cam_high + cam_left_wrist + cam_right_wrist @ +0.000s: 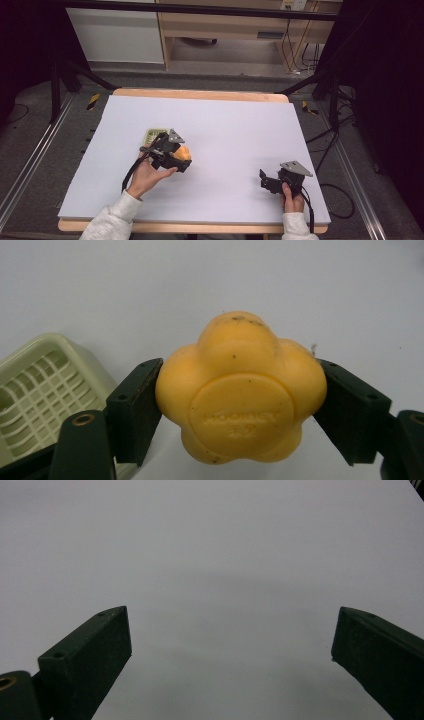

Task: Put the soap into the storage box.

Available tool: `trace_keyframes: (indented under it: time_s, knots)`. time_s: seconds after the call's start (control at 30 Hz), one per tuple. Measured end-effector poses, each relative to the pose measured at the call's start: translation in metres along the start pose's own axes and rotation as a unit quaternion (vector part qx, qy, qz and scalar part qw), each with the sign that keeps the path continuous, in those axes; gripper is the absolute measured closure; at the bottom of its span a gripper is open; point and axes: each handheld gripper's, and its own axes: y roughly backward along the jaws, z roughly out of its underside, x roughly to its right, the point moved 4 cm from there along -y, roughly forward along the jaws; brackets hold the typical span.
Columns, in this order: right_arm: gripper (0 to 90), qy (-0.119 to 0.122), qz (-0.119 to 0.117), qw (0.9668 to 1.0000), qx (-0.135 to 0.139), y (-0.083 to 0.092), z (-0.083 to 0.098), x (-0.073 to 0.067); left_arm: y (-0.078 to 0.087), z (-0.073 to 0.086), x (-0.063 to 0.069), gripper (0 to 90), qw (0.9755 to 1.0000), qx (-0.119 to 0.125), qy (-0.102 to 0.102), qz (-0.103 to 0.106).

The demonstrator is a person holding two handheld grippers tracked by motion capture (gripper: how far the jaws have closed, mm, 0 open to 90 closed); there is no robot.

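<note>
Sideways, the yellow flower-shaped toy (241,390) faces its flat embossed base toward the camera.

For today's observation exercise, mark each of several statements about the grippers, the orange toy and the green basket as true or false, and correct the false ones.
1. The left gripper is shut on the orange flower-shaped toy. True.
2. The right gripper holds the pale green basket. False: its jaws stand open with only the white table cover between them.
3. The toy lies inside the basket. False: it is in the left gripper, beside the basket.
4. The basket has a grid-patterned surface. True.
</note>
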Motion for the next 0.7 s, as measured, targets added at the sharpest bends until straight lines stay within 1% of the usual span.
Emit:
trace_keyframes:
  time_s: [0.07,0.1,0.2,0.37,0.43,0.5,0.53,0.57,0.7]
  knots:
    - [3.1,0.0,0.0,1.0,0.0,0.0,0.0,0.0,0.002,0.003,-0.003,24.7,1.0,-0.003,0.002,-0.004]
    - [3.1,0.0,-0.001,1.0,-0.001,0.0,0.0,0.0,0.003,0.004,-0.006,24.8,0.9999,-0.005,0.003,-0.009]
    - [3.1,0.0,0.0,1.0,0.0,0.0,0.0,0.0,0.006,0.007,-0.01,24.8,0.9999,-0.004,0.011,-0.011]
    - [3.1,-0.001,-0.001,1.0,-0.001,0.0,0.0,0.0,0.013,0.009,-0.023,24.8,0.9994,0.003,0.026,-0.023]
    - [3.1,-0.001,-0.001,1.0,-0.001,0.0,0.0,0.0,0.016,0.01,-0.029,24.8,0.9989,0.007,0.034,-0.03]
    - [3.1,-0.001,-0.001,1.0,-0.001,0.0,0.0,0.0,0.017,0.011,-0.031,24.8,0.9987,0.008,0.035,-0.034]
    - [3.1,-0.001,-0.001,1.0,-0.001,0.0,0.0,0.0,0.02,0.012,-0.035,24.8,0.9984,0.01,0.041,-0.038]
    - [3.1,0.0,-0.002,1.0,-0.001,0.0,0.0,0.0,0.021,0.012,-0.037,24.8,0.998,0.014,0.047,-0.039]
    - [3.1,0.0,-0.001,1.0,-0.001,0.0,0.0,0.0,0.025,0.015,-0.046,24.8,0.9971,0.013,0.056,-0.049]
